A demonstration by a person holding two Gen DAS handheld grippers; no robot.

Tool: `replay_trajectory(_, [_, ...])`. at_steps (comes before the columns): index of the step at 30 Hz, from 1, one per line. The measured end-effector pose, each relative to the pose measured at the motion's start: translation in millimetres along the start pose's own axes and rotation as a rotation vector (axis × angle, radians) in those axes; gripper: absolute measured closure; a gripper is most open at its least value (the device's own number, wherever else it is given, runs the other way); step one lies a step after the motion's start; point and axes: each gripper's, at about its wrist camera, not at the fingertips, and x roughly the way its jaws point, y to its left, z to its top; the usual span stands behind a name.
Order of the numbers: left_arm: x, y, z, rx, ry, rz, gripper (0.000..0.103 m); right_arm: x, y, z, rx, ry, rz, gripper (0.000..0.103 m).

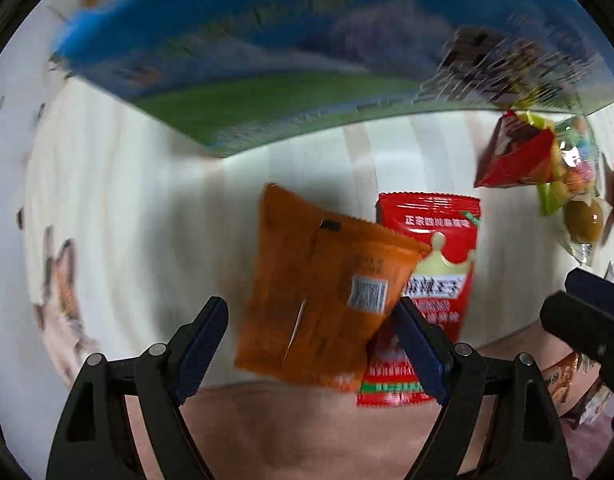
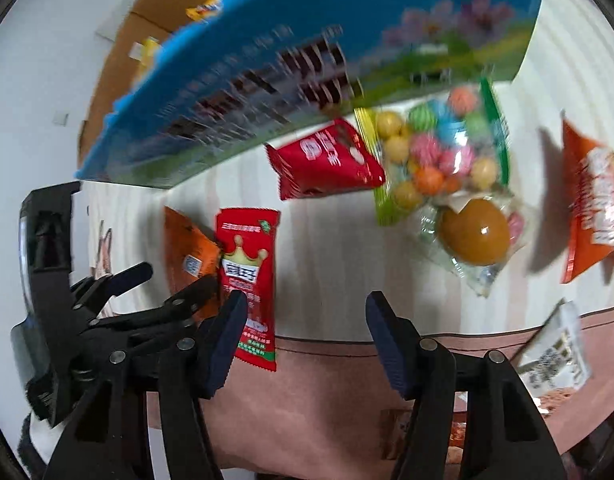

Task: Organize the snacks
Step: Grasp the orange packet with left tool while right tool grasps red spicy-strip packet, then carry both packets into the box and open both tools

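Between the spread fingers of the left gripper point(image 1: 313, 344) lies the orange packet point(image 1: 323, 292), long axis pointing away, overlapping the red packet point(image 1: 435, 264); the right gripper point(image 2: 307, 340) gapes empty, farther off, so the left is nearer

Pale wood-grain table point(image 2: 331, 248) carries a blue box point(image 2: 307, 60), red crown packet point(image 2: 249, 276), orange packet point(image 1: 319, 292) and small red packet point(image 2: 327, 160). Also present: bag of coloured candy balls point(image 2: 439, 152), wrapped brown egg point(image 2: 475, 236), orange-and-white packet point(image 2: 591, 204).
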Motion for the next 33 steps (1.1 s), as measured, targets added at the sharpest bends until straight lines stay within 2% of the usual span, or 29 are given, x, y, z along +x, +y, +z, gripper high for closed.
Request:
replay_trajectory(2, [2.3, 9.2, -0.5, -0.046, -0.012, -0.038, 0.035, 8.0, 1.5, 0.3, 0.011, 0.015, -0.004, 0.038])
replay_trajectory(3, [2.3, 17.8, -2.4, -0.084, -0.013, -0.045, 0.037, 13.0, 3.5, -0.1, 0.018, 0.021, 0.002, 0.038])
replay_trajectory(7, [1.4, 52.6, -19.9, -0.215, -0.016, -0.036, 0.037, 33.3, 20.9, 0.2, 0.02, 0.036, 0.015, 0.037])
replay_trajectory(9, [3.0, 67.6, -31.7, -0.271, -0.012, -0.029, 0.037, 47.5, 34.4, 1.5, 0.016, 0.05, 0.012, 0.034])
replay_trajectory(14, [13.8, 90.6, -54.5, -0.366, 0.013, -0.059, 0.037, 81.8, 71.8, 3.6, -0.012, 0.041, -0.086, 0.018])
replay_trajectory(17, [14.8, 93.6, -58.5, -0.369, 0.007, -0.059, 0.037, 93.5, 91.5, 3.2, -0.044, 0.034, -0.163, 0.018])
replay_trajectory(18, [14.6, 91.8, -56.5, -0.368, 0.007, -0.054, 0.037, 97.4, 97.0, 1.6, -0.066, 0.028, -0.194, 0.018])
replay_trajectory(20, [16.8, 84.8, -53.7, -0.347, 0.011, -0.029, 0.037, 100.1, 100.8, -0.5, -0.095, 0.012, -0.231, 0.027])
replay_trajectory(21, [18.3, 81.8, -53.0, -0.339, 0.01, -0.017, 0.037, 100.9, 101.9, -1.6, -0.112, 0.01, -0.247, 0.038])
replay_trajectory(22, [18.6, 77.4, -53.6, -0.33, 0.005, -0.003, 0.037, 101.3, 102.7, -1.0, -0.121, 0.011, -0.249, 0.045])
replay_trajectory(24, [19.1, 70.0, -54.3, -0.311, 0.003, 0.021, 0.037, 98.3, 97.2, -4.0, -0.15, 0.012, -0.23, 0.052])
replay_trajectory(33, [21.4, 23.2, -69.3, -0.305, 0.017, -0.011, 0.037, 84.6, 70.8, -19.8, -0.254, 0.099, -0.247, 0.054])
